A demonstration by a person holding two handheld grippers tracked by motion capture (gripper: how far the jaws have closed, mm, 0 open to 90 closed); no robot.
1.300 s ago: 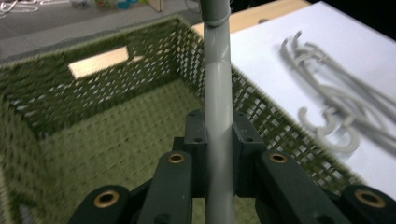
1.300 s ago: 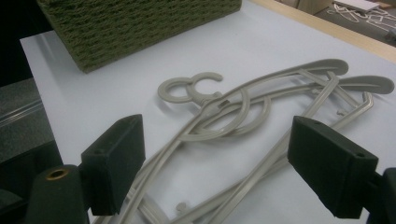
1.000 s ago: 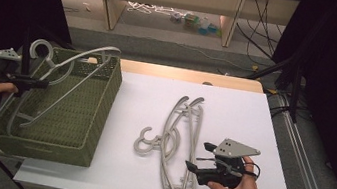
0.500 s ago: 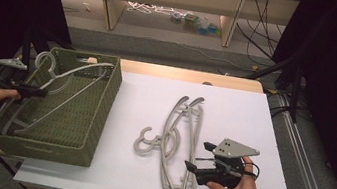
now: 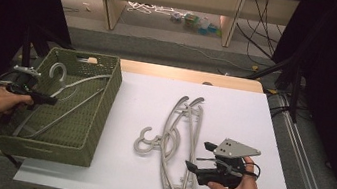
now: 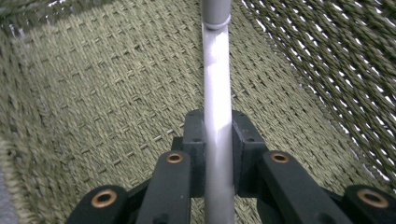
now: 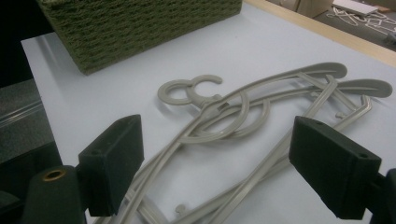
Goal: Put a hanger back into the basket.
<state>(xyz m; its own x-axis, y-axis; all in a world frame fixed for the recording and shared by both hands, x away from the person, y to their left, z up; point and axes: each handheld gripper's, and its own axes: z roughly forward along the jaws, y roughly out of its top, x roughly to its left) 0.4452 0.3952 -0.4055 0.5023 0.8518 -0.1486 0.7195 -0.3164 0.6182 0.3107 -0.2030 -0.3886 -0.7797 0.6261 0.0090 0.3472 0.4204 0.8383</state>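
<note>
A grey hanger (image 5: 62, 96) lies tilted inside the green basket (image 5: 103, 110), its hook up near the far wall. The left gripper (image 5: 34, 96) reaches in over the basket's left rim, and its jaws are clamped tight on the hanger's bar (image 6: 217, 116), the woven floor just beyond. To the right, on the white table (image 5: 255, 112), a pile of hangers (image 5: 178, 136) sprawls in a tangle, well apart from the basket. The right gripper (image 5: 196, 155) rests just beside that pile, jaws spread wide and holding nothing, the pile (image 7: 243, 112) lying ahead of them.
</note>
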